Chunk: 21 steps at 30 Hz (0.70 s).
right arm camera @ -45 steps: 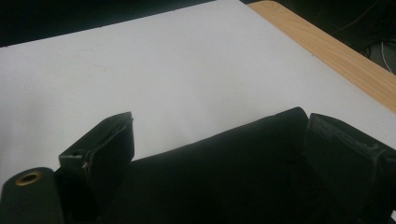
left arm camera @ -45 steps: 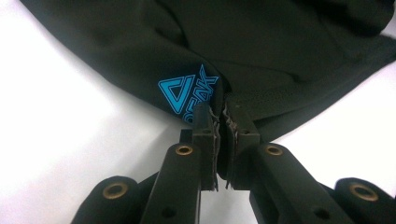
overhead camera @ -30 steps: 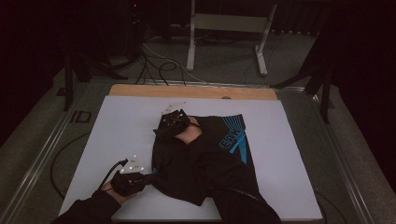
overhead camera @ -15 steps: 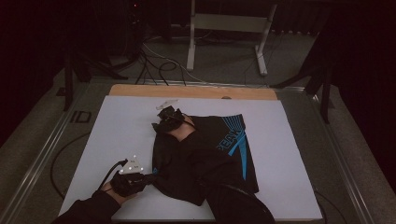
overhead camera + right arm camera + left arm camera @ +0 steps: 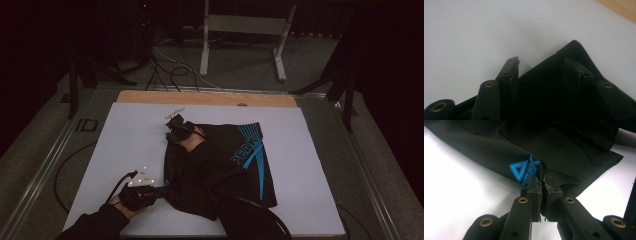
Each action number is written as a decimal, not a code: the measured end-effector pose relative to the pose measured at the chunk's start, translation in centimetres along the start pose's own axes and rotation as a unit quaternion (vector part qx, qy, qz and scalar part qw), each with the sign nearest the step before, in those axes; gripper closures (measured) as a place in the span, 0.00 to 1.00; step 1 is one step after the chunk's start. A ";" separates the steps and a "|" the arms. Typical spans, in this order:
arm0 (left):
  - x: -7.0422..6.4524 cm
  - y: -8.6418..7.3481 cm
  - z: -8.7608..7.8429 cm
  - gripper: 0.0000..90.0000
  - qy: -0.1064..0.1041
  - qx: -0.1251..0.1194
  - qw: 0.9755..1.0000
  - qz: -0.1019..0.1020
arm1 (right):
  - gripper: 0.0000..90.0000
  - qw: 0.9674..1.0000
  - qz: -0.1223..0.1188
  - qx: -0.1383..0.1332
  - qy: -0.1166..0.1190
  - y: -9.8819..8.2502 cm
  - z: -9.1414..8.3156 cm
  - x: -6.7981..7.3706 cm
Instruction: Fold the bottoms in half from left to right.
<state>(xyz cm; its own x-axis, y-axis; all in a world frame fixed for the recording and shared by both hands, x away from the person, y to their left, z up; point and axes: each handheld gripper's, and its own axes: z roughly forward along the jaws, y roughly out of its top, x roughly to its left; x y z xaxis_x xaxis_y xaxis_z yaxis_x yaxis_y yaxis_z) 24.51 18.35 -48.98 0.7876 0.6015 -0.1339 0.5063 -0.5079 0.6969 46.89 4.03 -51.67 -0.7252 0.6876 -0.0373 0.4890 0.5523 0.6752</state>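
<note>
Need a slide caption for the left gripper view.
Left tool clamped on the hem of black shorts beside their blue logo.

Bare white table top is left at nine o'clock of the black shorts. Three o'clock is likewise unobstructed.

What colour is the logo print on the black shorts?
Bright blue on the black shorts: striped lettering in the high view, clearest as the triangle logo in the left gripper view.
</note>
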 end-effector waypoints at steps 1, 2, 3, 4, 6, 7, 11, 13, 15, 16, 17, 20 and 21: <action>0.0 0.0 0.0 0.94 -0.002 0.000 1.000 0.000 | 0.53 1.000 0.000 0.003 -0.004 0.0 0.2 0.0; 0.0 0.0 0.0 0.94 -0.001 0.001 1.000 0.001 | 0.53 1.000 0.002 0.006 -0.004 -0.1 0.3 0.0; 0.0 0.0 0.0 0.94 -0.001 0.001 1.000 0.002 | 0.53 1.000 0.002 0.006 -0.004 -0.1 0.3 0.0; 0.0 0.0 0.0 0.94 -0.002 0.001 1.000 0.002 | 0.53 1.000 0.002 0.008 -0.006 -0.1 0.4 0.1; 0.0 0.0 0.0 0.94 -0.001 0.000 1.000 0.002 | 0.57 1.000 0.000 0.009 -0.010 -0.1 0.5 0.2; 0.0 0.0 0.0 0.94 -0.001 0.001 1.000 0.003 | 0.59 1.000 -0.001 0.011 -0.012 0.0 0.5 0.2; 0.0 0.0 0.1 0.94 0.000 0.001 1.000 0.002 | 0.72 1.000 0.002 0.018 -0.018 0.1 0.3 0.1; 0.0 0.0 0.1 0.94 0.000 0.001 1.000 0.001 | 0.78 0.999 -0.005 0.021 -0.023 0.0 0.2 -0.1; 0.0 0.0 0.2 0.94 -0.001 0.002 1.000 0.000 | 0.85 0.999 -0.006 0.023 -0.025 0.0 0.1 -0.2; 0.0 0.0 0.2 0.94 -0.002 0.003 1.000 0.001 | 0.89 0.999 -0.011 0.026 -0.029 0.0 0.0 -0.3; 0.0 0.0 0.2 0.94 -0.002 0.003 1.000 0.000 | 0.93 0.999 -0.010 0.029 -0.029 0.0 -0.1 -0.4; 0.1 0.0 0.2 0.94 -0.004 0.002 1.000 -0.003 | 0.96 0.999 -0.022 0.031 -0.024 0.0 -0.3 -0.5; 0.0 0.1 0.2 0.94 -0.005 0.001 1.000 -0.003 | 0.97 0.999 -0.022 0.027 -0.023 0.0 -0.4 -0.7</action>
<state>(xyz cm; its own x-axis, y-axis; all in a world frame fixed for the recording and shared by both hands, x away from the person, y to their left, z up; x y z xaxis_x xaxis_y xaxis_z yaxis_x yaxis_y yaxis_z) 24.63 18.23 -49.05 0.7877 0.5989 -0.1446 0.5117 -0.5052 0.6949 47.14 3.36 -51.33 -0.7243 0.6820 -0.1015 0.4831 0.6070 0.6310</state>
